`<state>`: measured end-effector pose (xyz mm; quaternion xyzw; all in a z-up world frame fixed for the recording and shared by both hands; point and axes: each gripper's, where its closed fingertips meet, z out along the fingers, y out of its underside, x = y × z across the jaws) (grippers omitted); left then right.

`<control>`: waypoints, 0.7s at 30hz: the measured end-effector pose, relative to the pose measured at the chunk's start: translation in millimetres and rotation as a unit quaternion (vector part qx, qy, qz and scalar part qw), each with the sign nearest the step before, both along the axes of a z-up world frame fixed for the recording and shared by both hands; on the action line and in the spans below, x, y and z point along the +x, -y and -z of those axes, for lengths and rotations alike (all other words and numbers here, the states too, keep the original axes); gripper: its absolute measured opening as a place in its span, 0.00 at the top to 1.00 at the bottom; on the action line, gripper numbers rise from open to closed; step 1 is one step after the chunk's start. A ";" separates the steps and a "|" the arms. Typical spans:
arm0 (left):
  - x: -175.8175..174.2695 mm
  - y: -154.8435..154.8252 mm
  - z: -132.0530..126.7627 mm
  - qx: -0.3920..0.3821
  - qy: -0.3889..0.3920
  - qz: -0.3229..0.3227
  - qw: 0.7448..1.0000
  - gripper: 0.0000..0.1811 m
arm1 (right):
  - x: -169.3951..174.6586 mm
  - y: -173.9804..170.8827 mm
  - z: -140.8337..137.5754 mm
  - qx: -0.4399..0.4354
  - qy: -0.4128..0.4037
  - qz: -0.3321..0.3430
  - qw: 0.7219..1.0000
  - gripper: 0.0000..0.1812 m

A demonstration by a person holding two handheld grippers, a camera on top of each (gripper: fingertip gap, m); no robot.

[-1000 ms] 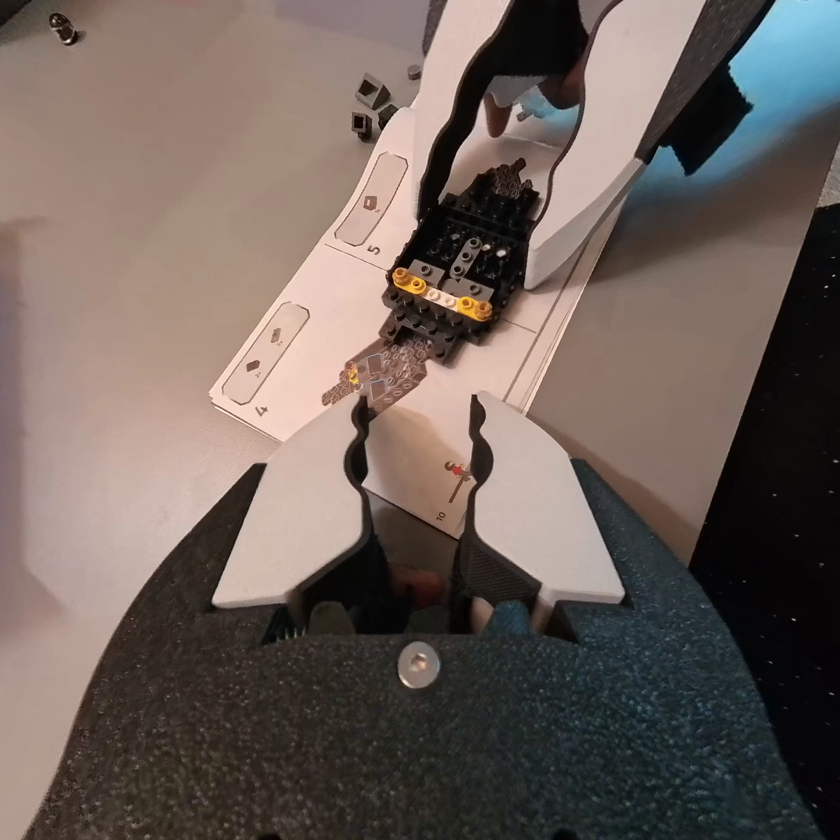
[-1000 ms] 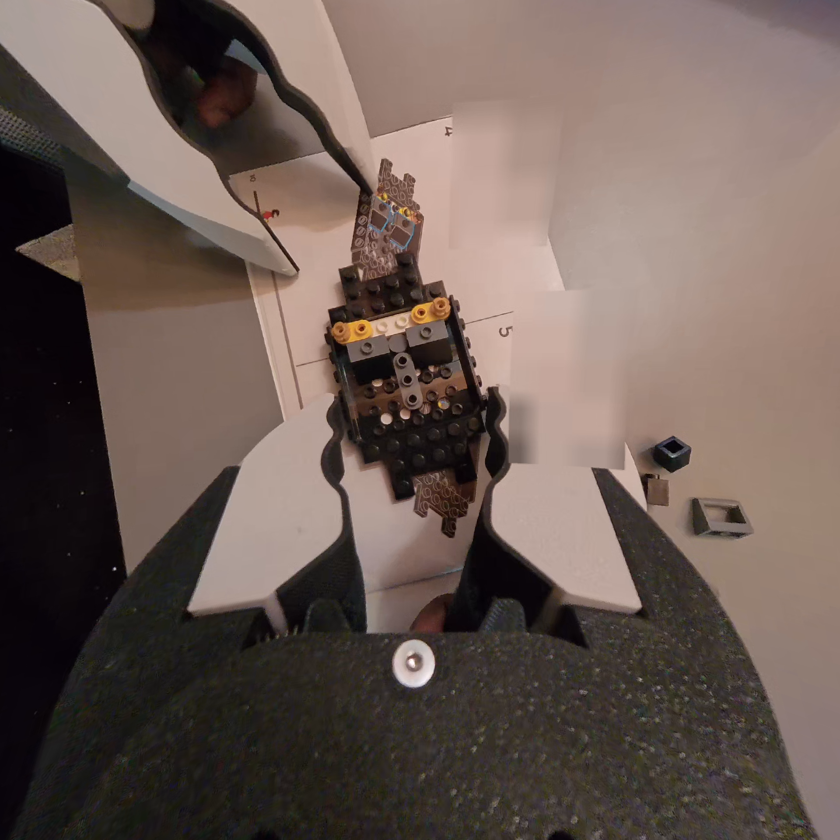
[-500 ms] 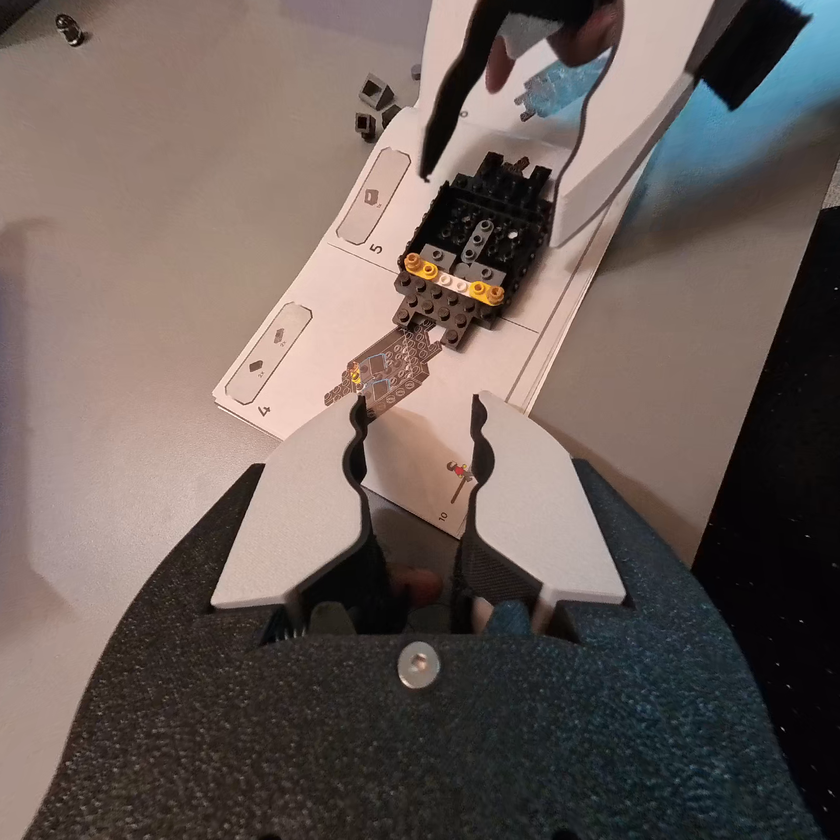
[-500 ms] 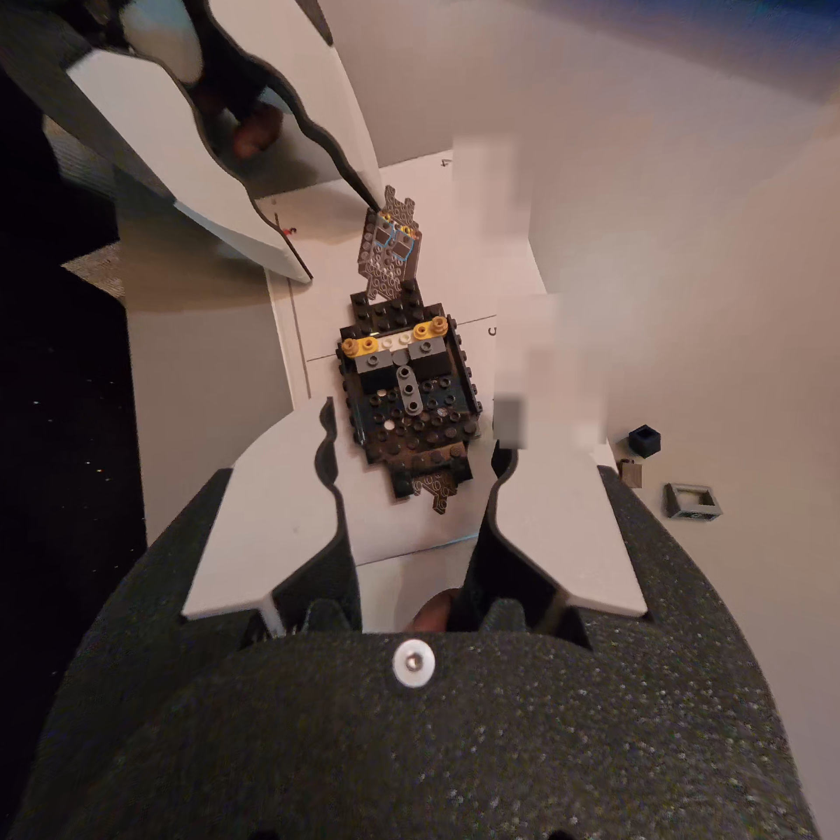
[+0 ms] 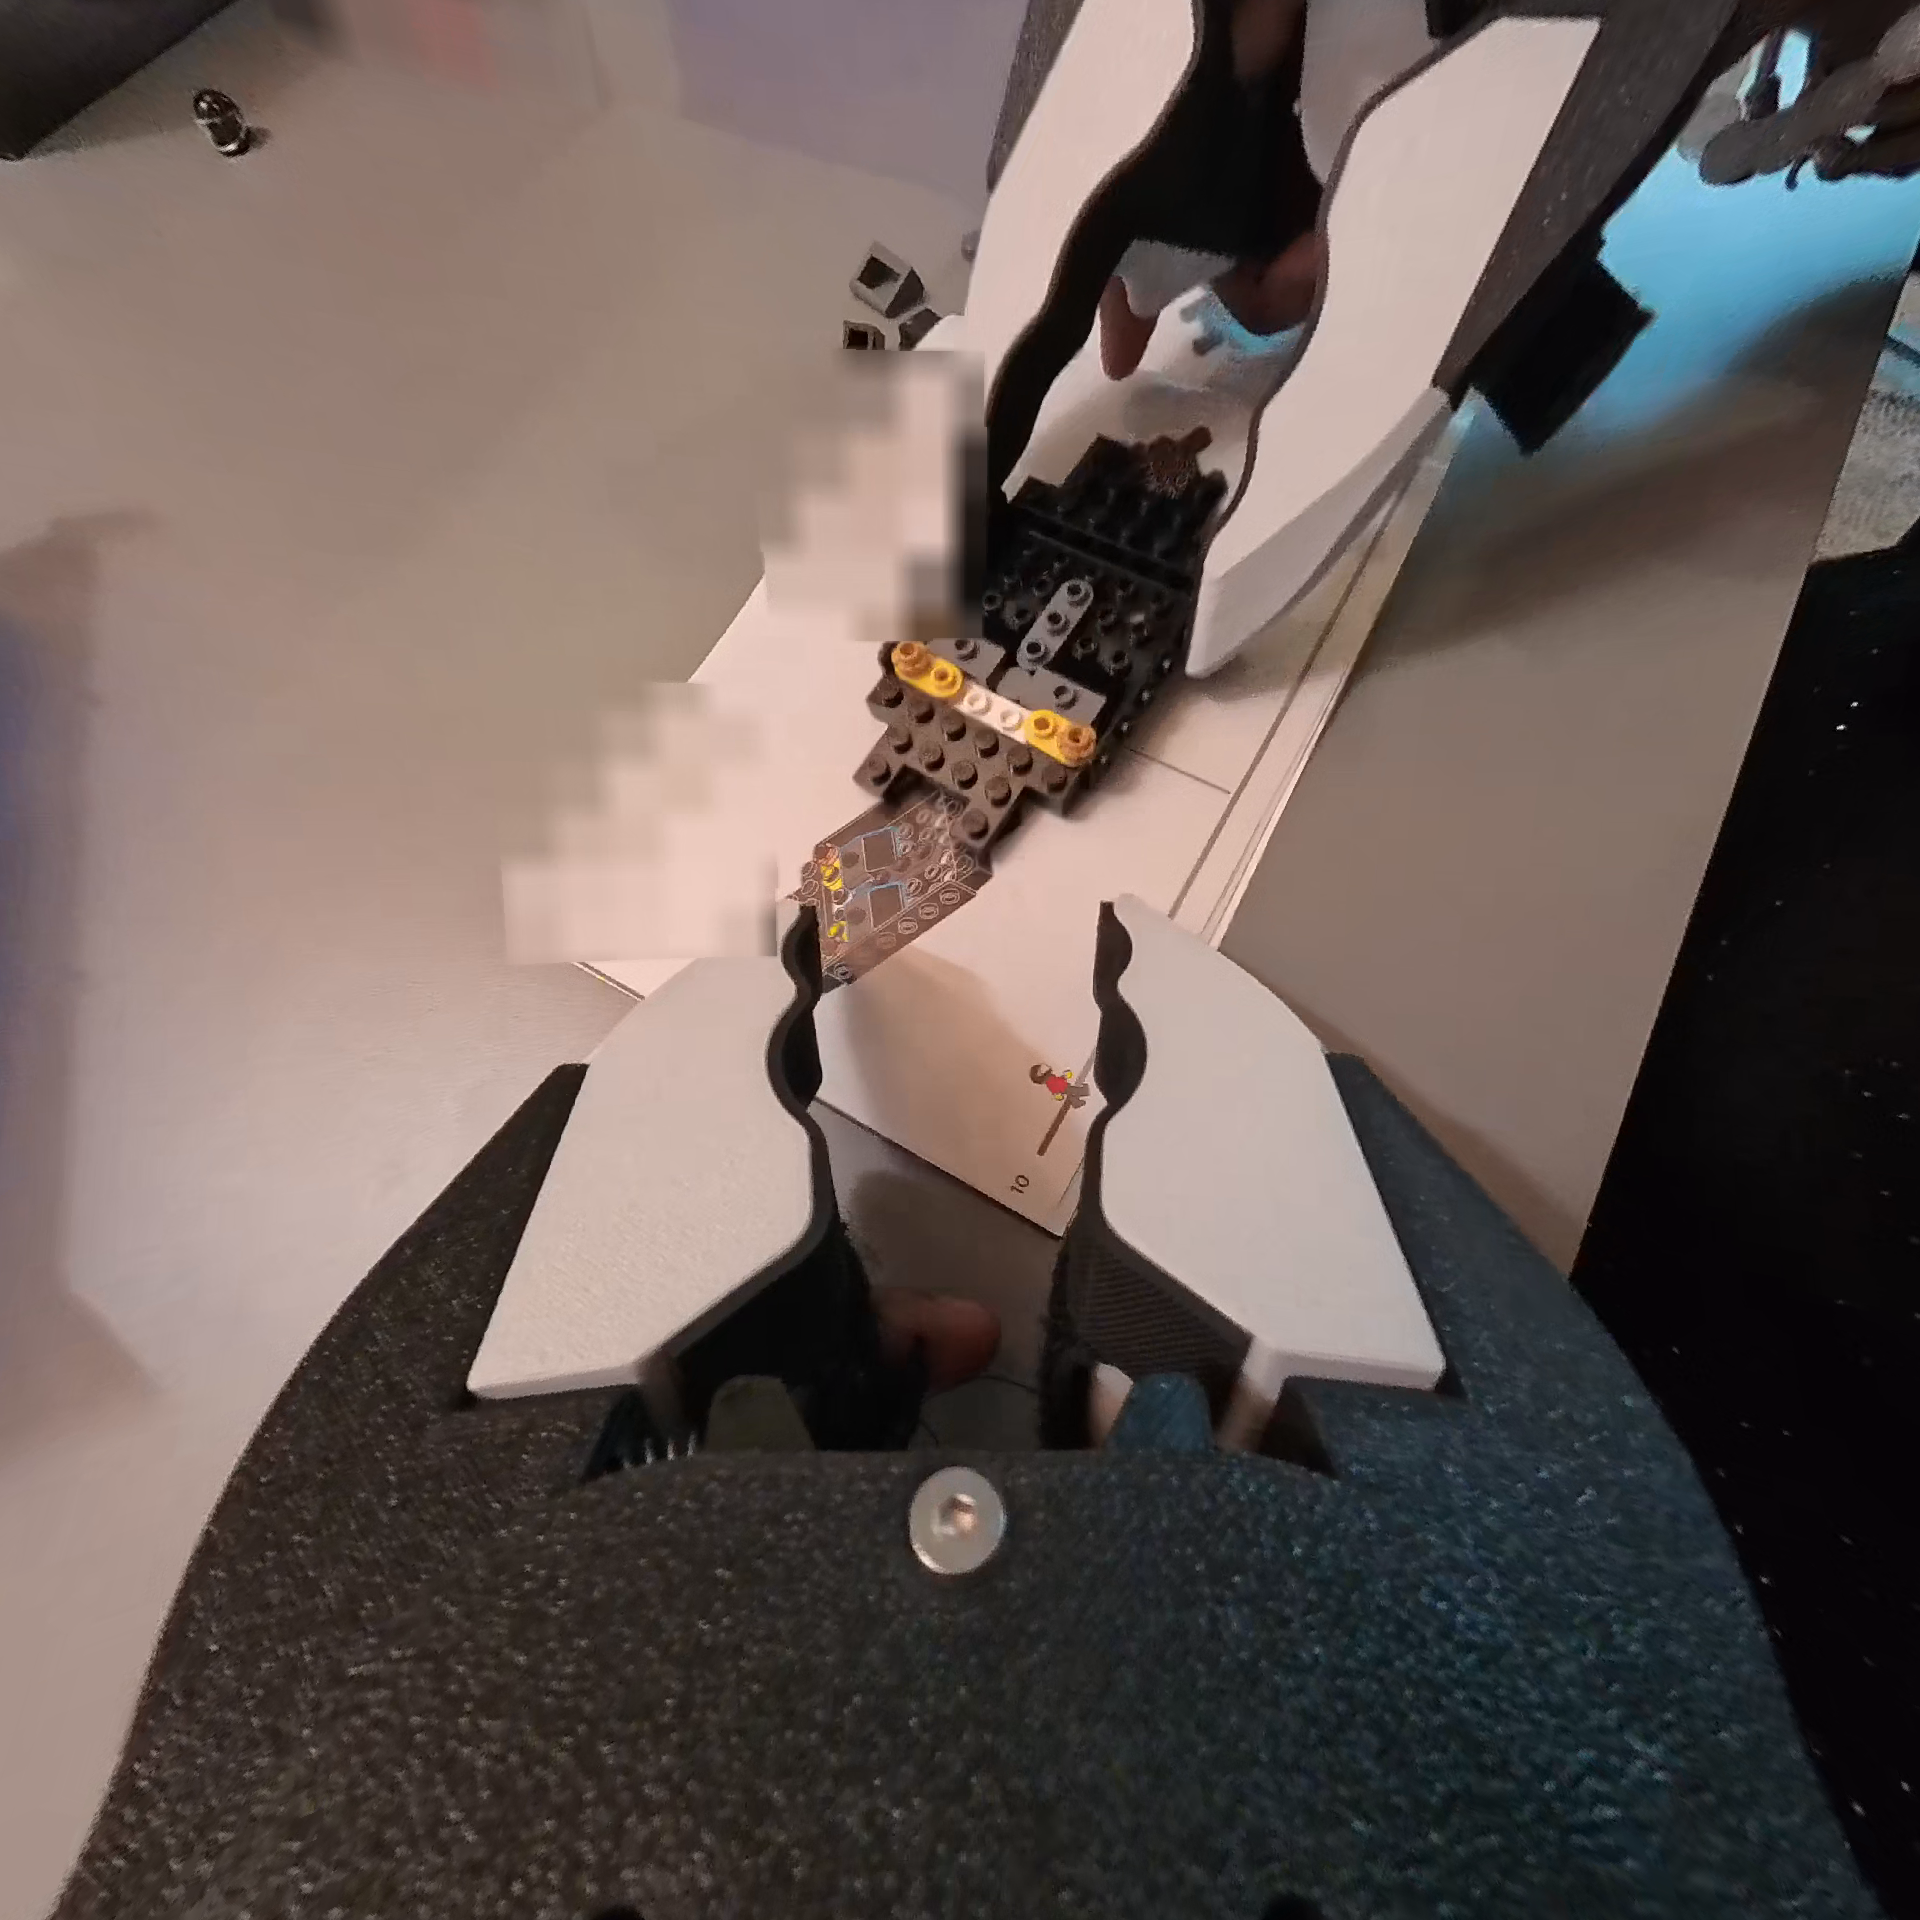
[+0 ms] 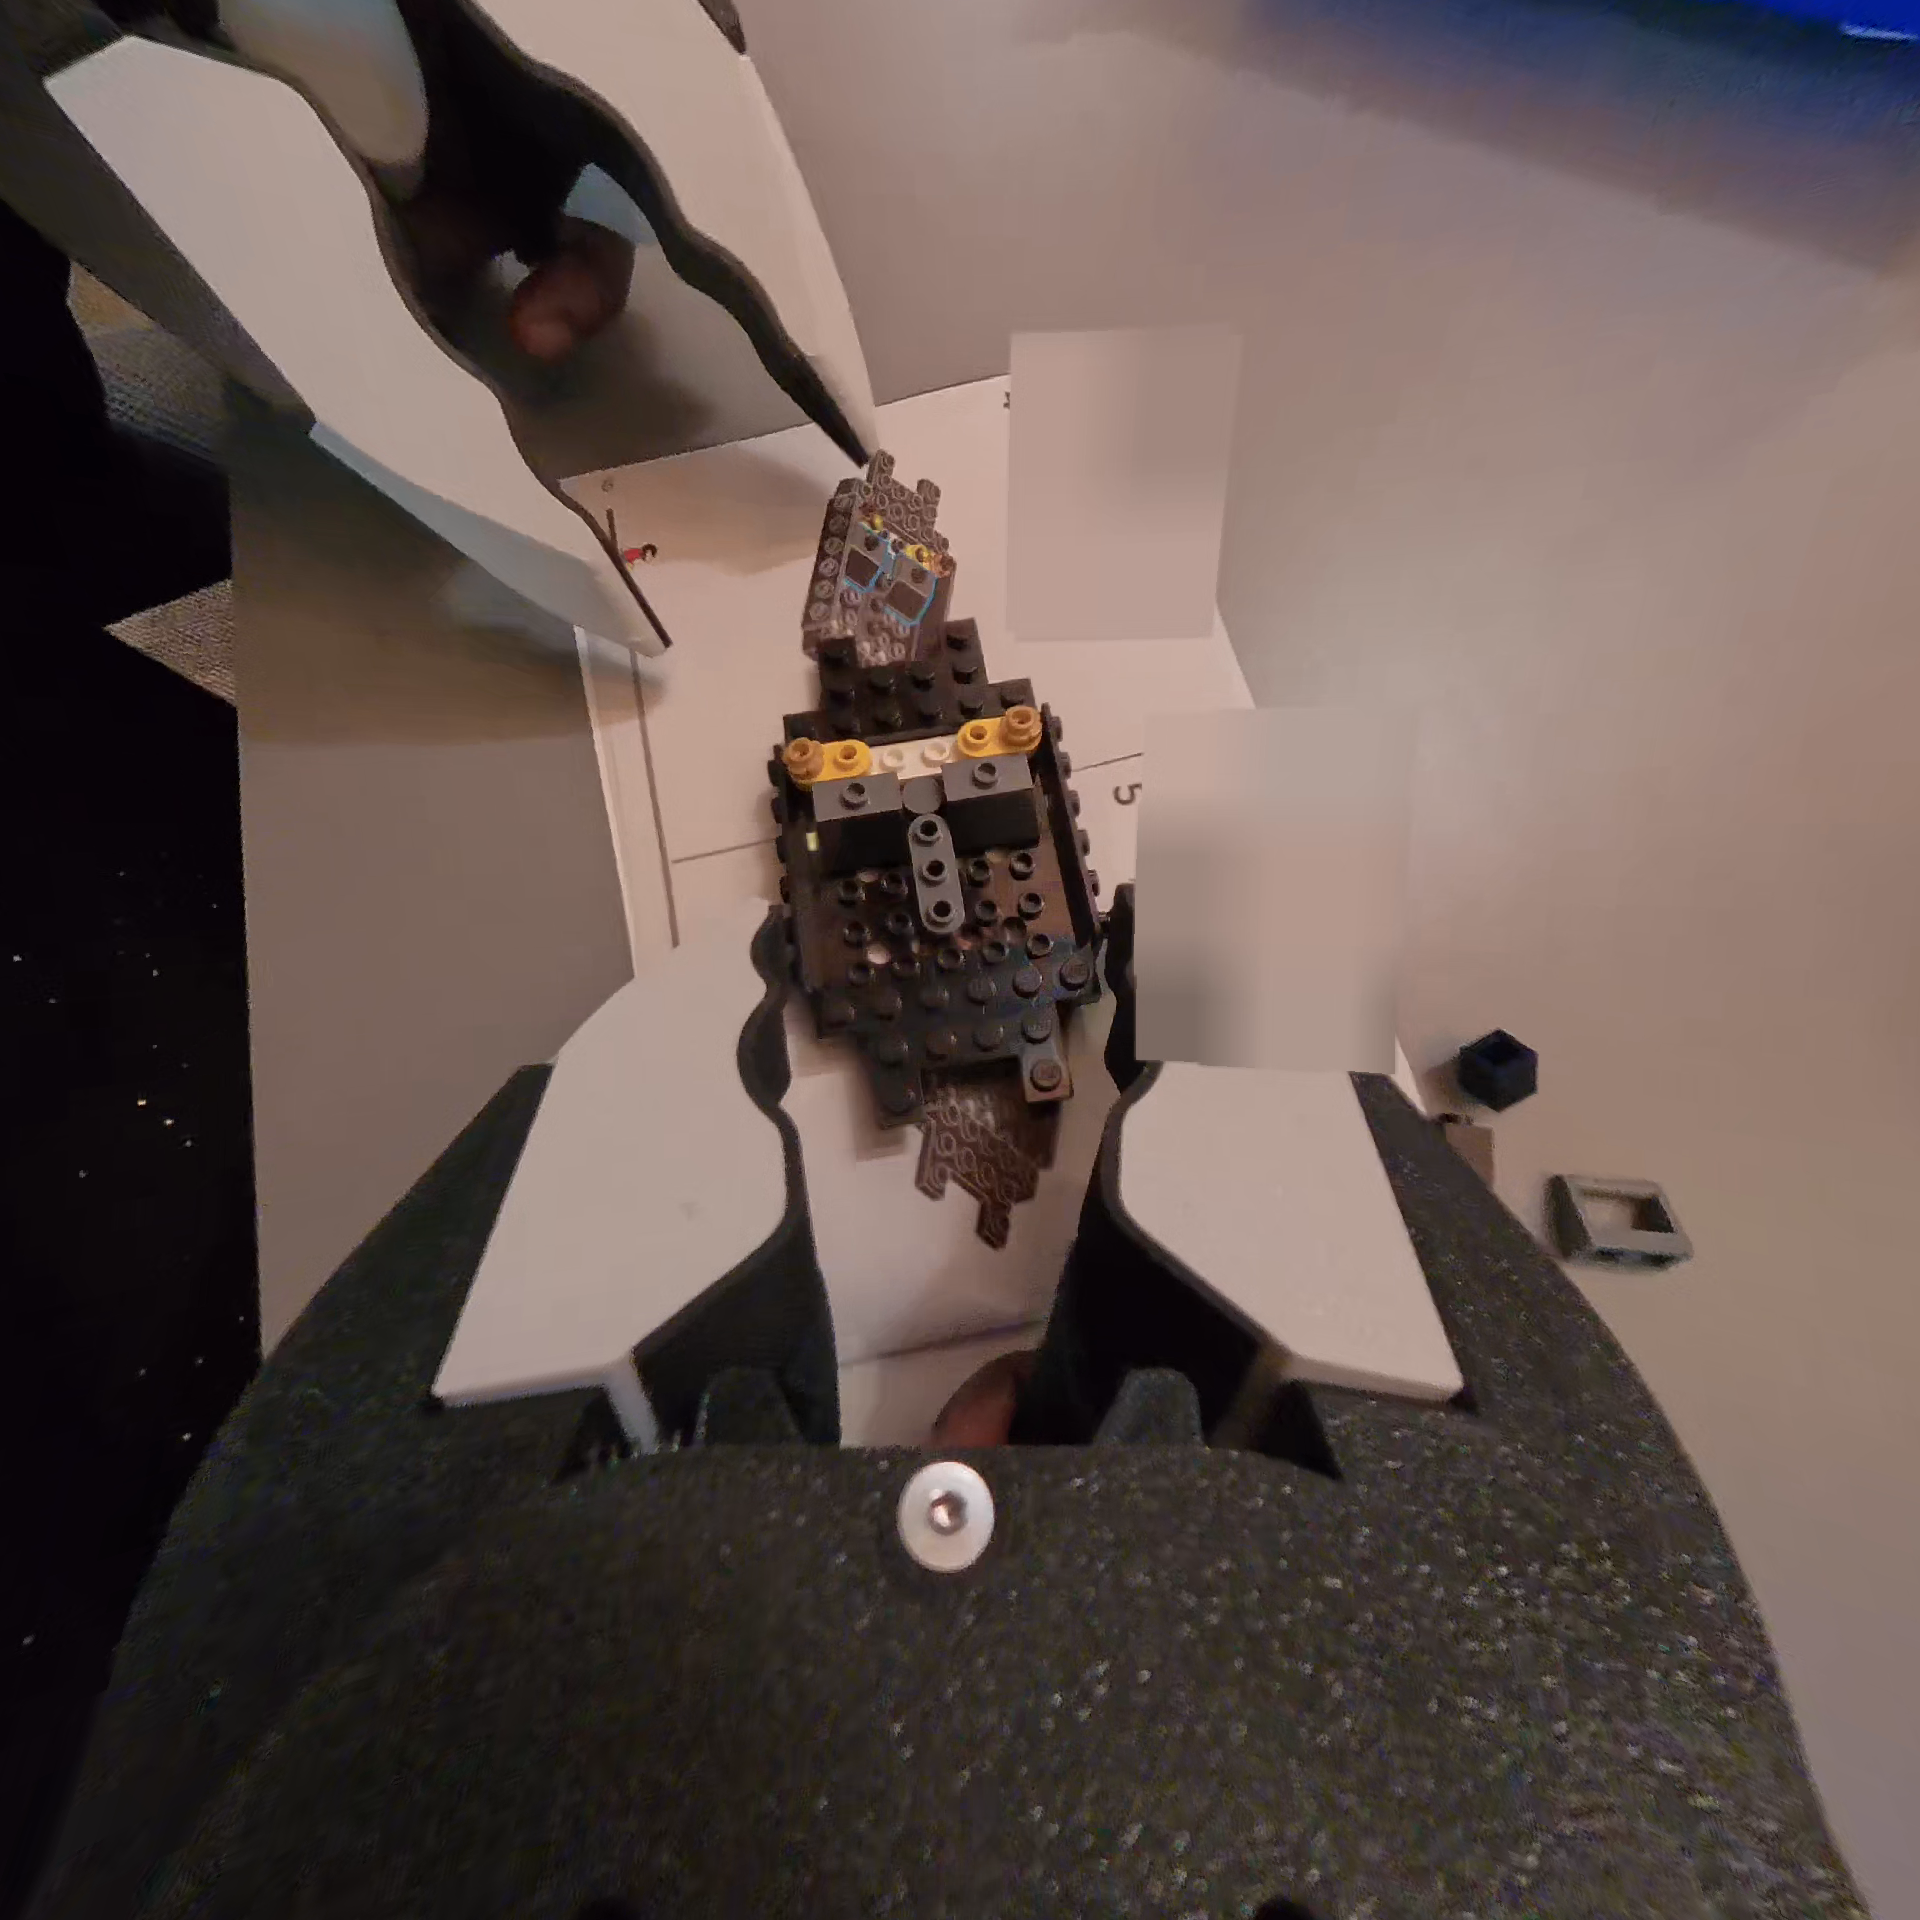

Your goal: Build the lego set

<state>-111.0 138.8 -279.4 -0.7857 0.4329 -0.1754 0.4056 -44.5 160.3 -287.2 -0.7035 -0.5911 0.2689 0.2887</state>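
Observation:
A black lego model [image 6: 935, 883] with yellow, white and grey pieces on top lies on a white instruction booklet [image 6: 717, 665]. It also shows in the left wrist view [image 5: 997, 727]. My right gripper [image 6: 940, 925] is shut on the model's rear end, one finger against each side; in the left wrist view the right gripper [image 5: 1101, 561] comes in from the far side. My left gripper [image 5: 951, 920] is open and empty, low over the booklet's [image 5: 935, 1039] near end, short of the model's front. It shows at the top left of the right wrist view [image 6: 764, 551].
A small black brick [image 6: 1496, 1065], a grey frame piece [image 6: 1616, 1216] and a small brown piece [image 6: 1470, 1143] lie on the table to the right of the booklet. They also show as dark pieces [image 5: 883, 291] in the left wrist view. A small dark round part [image 5: 223, 114] lies far left. The table edge [image 5: 1662, 935] runs close along the booklet.
Half a second ago my right gripper had opened and drawn back from the model. Now it is around the model's rear again and shut on it. The left gripper has barely moved.

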 end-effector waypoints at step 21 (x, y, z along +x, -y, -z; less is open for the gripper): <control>-1.6 -1.1 -8.7 0.038 0.011 -0.006 0.999 0.73 | -10.9 -0.9 6.0 0.005 -0.002 0.028 1.000 0.67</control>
